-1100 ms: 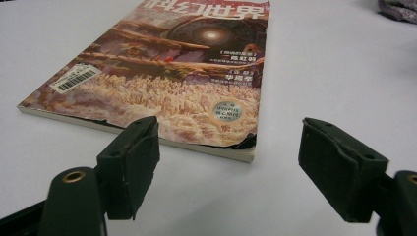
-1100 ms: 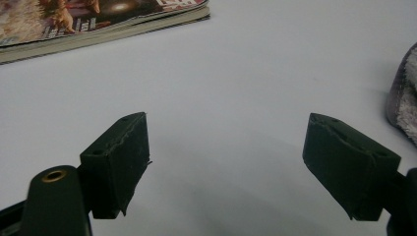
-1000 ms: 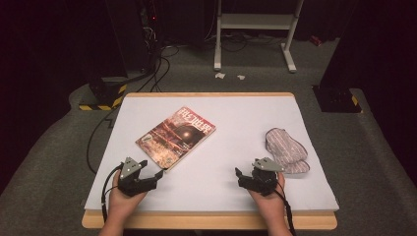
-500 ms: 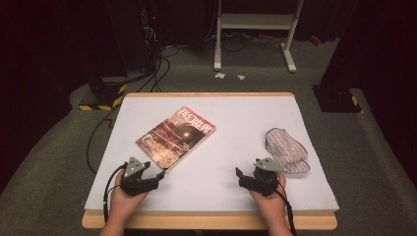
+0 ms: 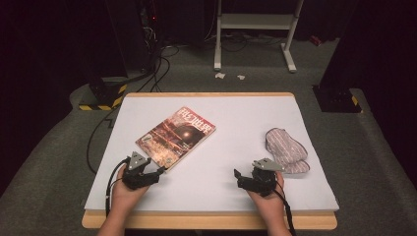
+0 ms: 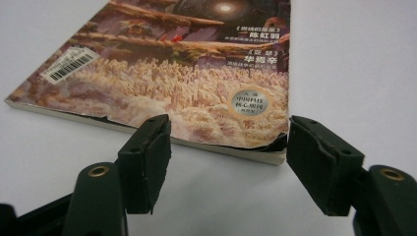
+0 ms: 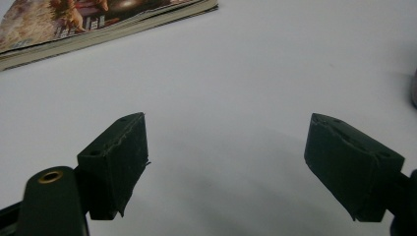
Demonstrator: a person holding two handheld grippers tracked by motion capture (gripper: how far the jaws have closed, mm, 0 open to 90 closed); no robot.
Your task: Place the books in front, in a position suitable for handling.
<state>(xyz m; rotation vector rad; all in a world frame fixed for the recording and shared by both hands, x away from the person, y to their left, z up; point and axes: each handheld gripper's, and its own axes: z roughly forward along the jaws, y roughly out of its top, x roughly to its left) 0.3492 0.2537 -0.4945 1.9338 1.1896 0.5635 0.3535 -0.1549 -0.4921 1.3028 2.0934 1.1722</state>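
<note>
A book point(image 5: 177, 135) with a reddish illustrated cover lies flat and askew on the white table, left of the middle. My left gripper point(image 5: 156, 173) sits at its near corner. In the left gripper view the worn corner of the book point(image 6: 206, 93) lies just past the tips of the left gripper point(image 6: 228, 128). Its jaws have just been closing, but they stand apart and the pads do not touch the book. My right gripper point(image 5: 244, 177) rests on the table at the near right. In its own view the right gripper point(image 7: 226, 142) is open wide over bare white surface.
A striped fabric pouch point(image 5: 286, 149) lies just beyond and right of the right hand. The white sheet point(image 5: 246, 123) covers a wooden table. Behind it are cables, a white stand point(image 5: 255, 29) and dark equipment on grey carpet.
The left gripper has edged slightly toward the book's near corner and its jaws look a little narrower. The right gripper has kept still.
</note>
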